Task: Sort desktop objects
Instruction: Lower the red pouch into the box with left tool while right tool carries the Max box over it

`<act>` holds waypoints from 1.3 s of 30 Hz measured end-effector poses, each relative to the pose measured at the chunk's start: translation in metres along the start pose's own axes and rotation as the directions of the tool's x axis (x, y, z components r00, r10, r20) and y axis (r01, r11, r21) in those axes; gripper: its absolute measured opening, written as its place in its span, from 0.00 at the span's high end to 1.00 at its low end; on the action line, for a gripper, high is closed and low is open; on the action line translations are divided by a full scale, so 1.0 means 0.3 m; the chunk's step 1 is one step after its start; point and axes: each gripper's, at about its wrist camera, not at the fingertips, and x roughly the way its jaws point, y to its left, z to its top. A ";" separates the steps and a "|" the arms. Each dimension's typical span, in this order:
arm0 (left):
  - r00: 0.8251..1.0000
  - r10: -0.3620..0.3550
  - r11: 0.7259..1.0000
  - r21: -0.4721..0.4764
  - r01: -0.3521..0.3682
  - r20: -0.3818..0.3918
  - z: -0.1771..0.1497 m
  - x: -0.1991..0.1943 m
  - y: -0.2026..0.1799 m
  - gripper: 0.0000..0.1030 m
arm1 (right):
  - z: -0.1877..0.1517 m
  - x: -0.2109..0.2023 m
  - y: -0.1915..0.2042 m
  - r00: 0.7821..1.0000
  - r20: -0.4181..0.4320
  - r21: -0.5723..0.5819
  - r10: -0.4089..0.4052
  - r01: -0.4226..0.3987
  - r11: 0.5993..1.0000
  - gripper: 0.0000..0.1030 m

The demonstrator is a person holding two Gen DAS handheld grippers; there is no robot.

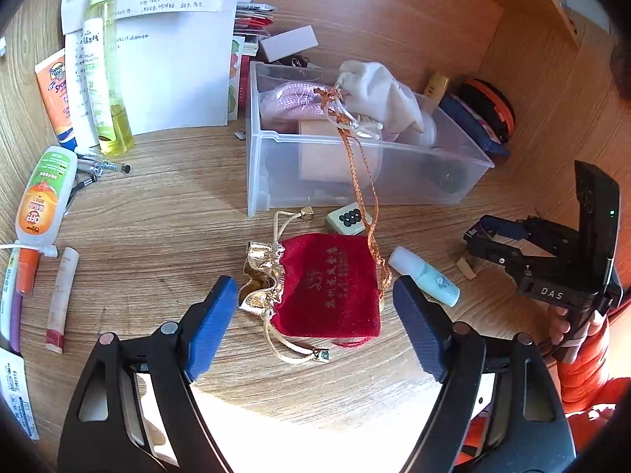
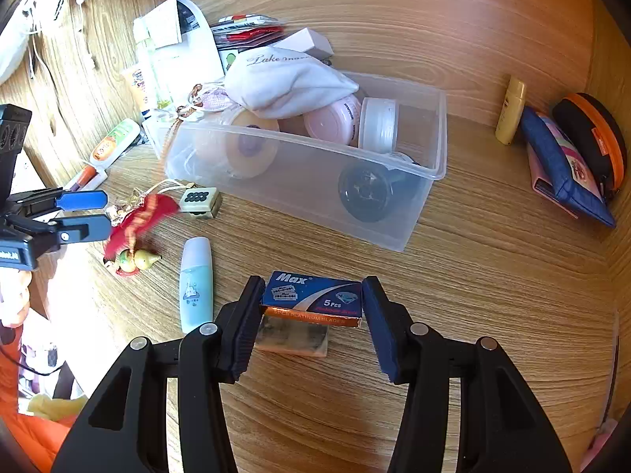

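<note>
Wooden desk, cluttered. Nearest, the right gripper (image 2: 311,315) has its jaws pinching a blue razor-blade box (image 2: 315,297), lifted above a worn eraser (image 2: 294,339). The left gripper (image 1: 315,323) stands spread wide around the red velvet pouch (image 1: 331,283) without touching it; the pouch lies flat on the desk. Just beyond sit a mahjong tile (image 1: 347,218) and a pale blue tube (image 1: 426,276). Farther back, toward the desk's rear, the clear plastic bin (image 1: 355,181) holds a white cloth bag (image 1: 378,94).

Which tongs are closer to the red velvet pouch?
Left. The left tongs straddle the red pouch, open around it. The right tongs grip a blue razor-blade box off to the side.
</note>
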 end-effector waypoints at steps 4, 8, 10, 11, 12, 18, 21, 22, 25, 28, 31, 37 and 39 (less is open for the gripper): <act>0.998 0.060 0.998 -0.011 -0.060 0.017 0.001 -0.024 0.029 0.15 | 0.004 0.030 0.029 1.000 0.001 0.004 -0.002 0.002 1.000 0.54; 0.992 0.127 0.992 -0.007 -0.127 -0.009 0.009 0.017 0.048 0.15 | 0.014 0.032 0.038 1.000 0.011 0.004 -0.008 0.008 1.000 0.54; 0.987 0.161 0.987 0.005 -0.161 -0.014 0.018 0.049 0.048 0.15 | 0.022 0.031 0.045 1.000 0.022 0.002 -0.014 0.014 1.000 0.54; 0.985 0.173 0.985 0.012 -0.173 -0.016 0.022 0.065 0.045 0.17 | 0.025 0.028 0.046 0.999 0.029 -0.001 -0.016 0.016 1.000 0.55; 0.984 0.177 0.984 0.018 -0.176 -0.020 0.027 0.080 0.041 0.25 | 0.028 0.022 0.047 0.999 0.036 -0.003 -0.020 0.020 1.000 0.55; 0.986 0.161 0.986 0.057 -0.158 -0.050 0.035 0.157 0.016 0.65 | 0.059 -0.013 0.058 0.997 0.075 -0.016 -0.034 0.036 0.999 0.55; 0.983 0.182 0.981 0.068 -0.180 -0.021 0.034 0.153 0.006 0.76 | 0.078 -0.025 0.057 0.995 0.089 -0.016 -0.041 0.042 0.999 0.55; 0.984 0.180 0.982 0.063 -0.179 -0.011 0.034 0.145 0.006 0.77 | 0.083 -0.029 0.056 0.995 0.094 -0.015 -0.041 0.043 0.999 0.55; 0.982 0.189 0.981 0.040 -0.189 0.013 0.032 0.117 0.013 0.79 | 0.098 -0.037 0.058 0.993 0.108 -0.010 -0.044 0.045 0.999 0.54; 0.979 0.197 0.980 0.024 -0.199 0.044 0.030 0.070 0.017 0.79 | 0.113 -0.047 0.055 0.992 0.122 -0.006 -0.044 0.045 0.999 0.55; 0.973 0.215 0.976 0.015 -0.217 0.087 0.039 0.011 0.016 0.79 | 0.129 -0.059 0.051 0.989 0.138 -0.004 -0.046 0.047 0.999 0.55; 0.952 0.248 0.968 -0.002 -0.252 0.181 0.086 -0.094 0.004 0.79 | 0.165 -0.071 0.043 0.984 0.169 0.001 -0.051 0.052 0.999 0.55; 0.945 0.247 0.968 -0.002 -0.252 0.212 0.108 -0.123 0.003 0.79 | 0.176 -0.074 0.041 0.983 0.176 0.002 -0.051 0.052 0.999 0.55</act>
